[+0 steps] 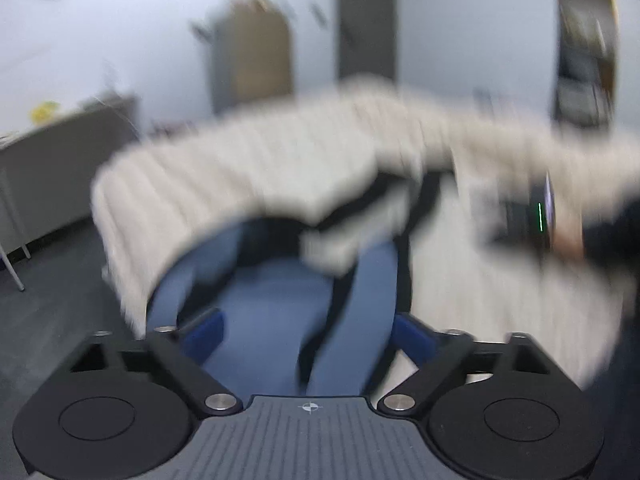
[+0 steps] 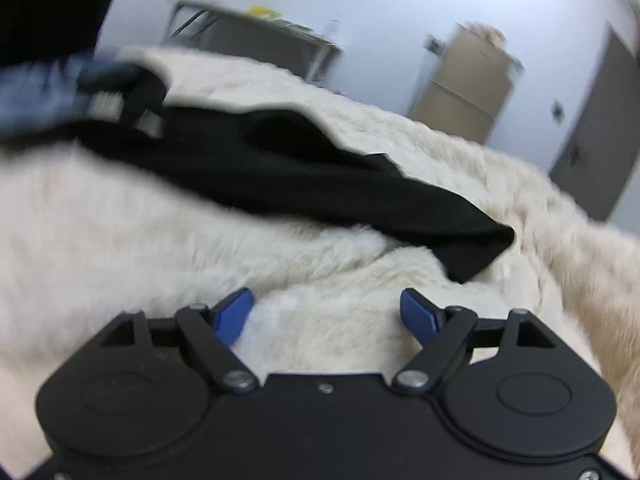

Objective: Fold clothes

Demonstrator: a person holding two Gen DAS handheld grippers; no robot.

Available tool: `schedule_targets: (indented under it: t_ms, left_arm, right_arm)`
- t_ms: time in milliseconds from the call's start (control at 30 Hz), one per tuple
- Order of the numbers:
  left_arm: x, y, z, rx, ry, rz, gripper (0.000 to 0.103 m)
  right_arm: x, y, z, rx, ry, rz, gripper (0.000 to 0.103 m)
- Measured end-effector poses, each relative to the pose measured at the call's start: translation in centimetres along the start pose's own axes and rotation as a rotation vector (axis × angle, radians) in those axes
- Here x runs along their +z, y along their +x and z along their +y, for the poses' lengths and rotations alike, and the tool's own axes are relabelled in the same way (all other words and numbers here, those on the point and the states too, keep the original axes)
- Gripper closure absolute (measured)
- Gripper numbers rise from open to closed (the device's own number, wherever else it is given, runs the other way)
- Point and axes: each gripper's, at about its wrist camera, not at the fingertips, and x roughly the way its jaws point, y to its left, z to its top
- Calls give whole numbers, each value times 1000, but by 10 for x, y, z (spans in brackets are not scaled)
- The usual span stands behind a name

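Observation:
The left wrist view is blurred. My left gripper [image 1: 308, 336] stands wide open; behind its blue pads [image 1: 204, 334] is blue cloth [image 1: 272, 320], and nothing is pinched. Above that, cream fleece [image 1: 240, 168] arches across the view with a black garment [image 1: 384, 192] under its edge. At the right a hand holds my right gripper [image 1: 536, 220]. In the right wrist view my right gripper [image 2: 326, 314] is open just over cream fleece [image 2: 120, 220]. A black garment [image 2: 320, 184] lies across the fleece beyond it. The left gripper [image 2: 108, 100] is a blur at the upper left.
A grey table [image 1: 60, 148] with a yellow item [image 1: 44, 110] stands at the left by the wall. A brown cabinet [image 1: 256, 52] and a dark panel [image 1: 366, 20] are behind. The same table [image 2: 260, 40], cabinet [image 2: 464, 88] and a door [image 2: 596, 132] show beyond the fleece.

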Motion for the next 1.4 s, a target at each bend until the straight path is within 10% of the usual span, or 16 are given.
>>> schedule_targets:
  t_ms: [200,400,500,567,800,867,967,1267,1400]
  left_arm:
    - [-16,34,-40,-7,-363,-315,0]
    - [-85,63,-50,-79,-560,-376,2]
    - [-83,63,-40,-116,-614,-393,2]
    - [-85,60,-35,-120,-630,-427,1]
    - [-89,68,-26,-163,-704,-415,1]
    - [-89,66,-26,-170,-700,-399,1]
    - [-92,63,-28,-182,-687,-381,1]
    - [-99,64,-19,-171,-742,-364,1]
    - [-103,55,-16,-162,-773,-401,1]
  right_arm:
    - [60,28,-49,108,451,71,14]
    - [59,112,-131,-74,962,324,50]
    - [52,133,-155,-14,1154,322,91]
    - [60,121,-161,109,1225,217,93]
    - [62,11,-182,381,1086,-125,85]
    - [18,2,-185,212,1013,84,59]
    - [-39,-11,-180,14,950,386,74]
    - [23,-37,-183,-125,766,217,54]
    - [80,14,-191,-178,524,294,45]
